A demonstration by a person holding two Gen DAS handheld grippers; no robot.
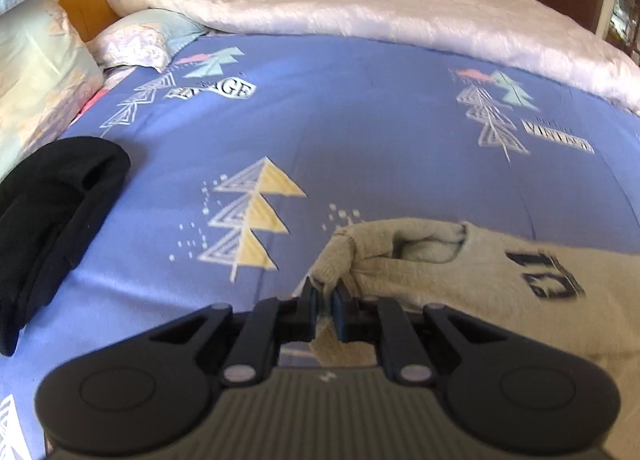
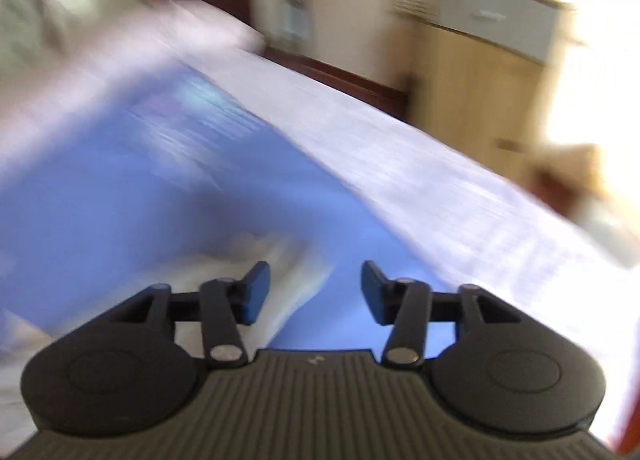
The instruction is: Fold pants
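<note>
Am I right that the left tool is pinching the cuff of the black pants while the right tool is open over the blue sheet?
Not quite. The left wrist view shows the left tool pinching the beige pants; the black garment lies untouched farther left. The right tool is open over the blue sheet.

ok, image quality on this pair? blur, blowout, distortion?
Left wrist: mostly sharp, slight softness; fisheye bows the quilt; left gripper shut on the beige pants reads clearly. Right wrist: heavy motion blur smears the blue sheet; window light blows out the right edge; only the open right gripper is crisp.
</note>
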